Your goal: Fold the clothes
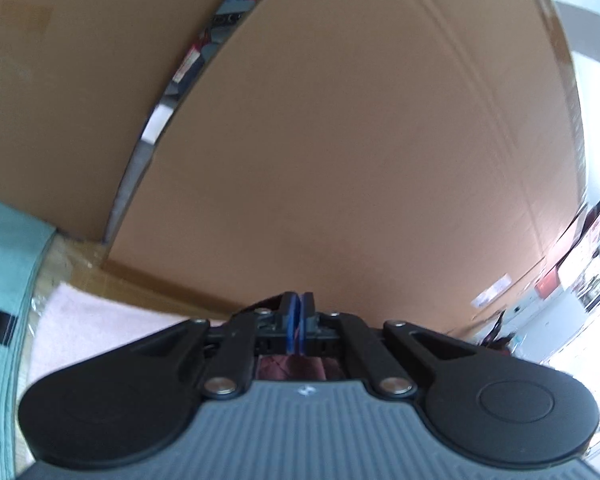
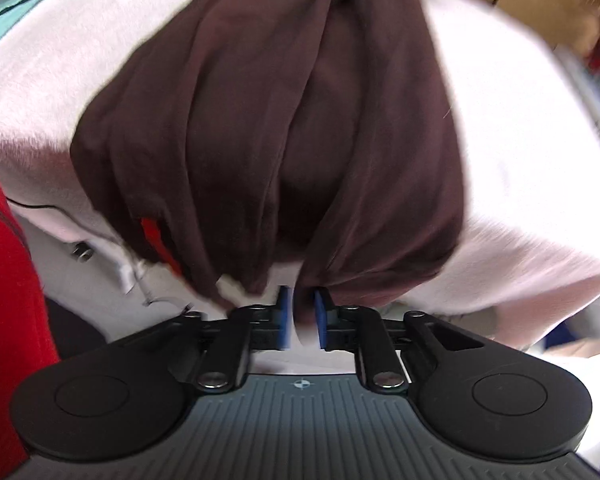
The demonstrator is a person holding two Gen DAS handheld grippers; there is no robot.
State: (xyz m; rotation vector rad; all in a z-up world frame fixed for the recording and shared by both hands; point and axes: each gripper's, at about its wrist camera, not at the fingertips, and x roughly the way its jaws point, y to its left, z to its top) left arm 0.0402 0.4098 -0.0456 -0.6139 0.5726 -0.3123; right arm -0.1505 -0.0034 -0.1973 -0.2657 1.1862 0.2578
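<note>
maroon garment point(image 2: 268, 120): 1 | cardboard panels point(image 1: 340, 140): 2 | pink towel point(image 2: 520, 180): 1

- A pale pink cloth point(image 2: 520, 168) covers the work surface, spreading wide to both sides in the right wrist view
- A dark maroon garment point(image 2: 268, 128) lies on it in long loose folds, with a small red tag point(image 2: 156, 240) near its lower left edge
- In the left wrist view a corner of the same pink cloth point(image 1: 84, 328) shows, with tall brown cardboard boxes point(image 1: 360, 140) standing behind it
</note>
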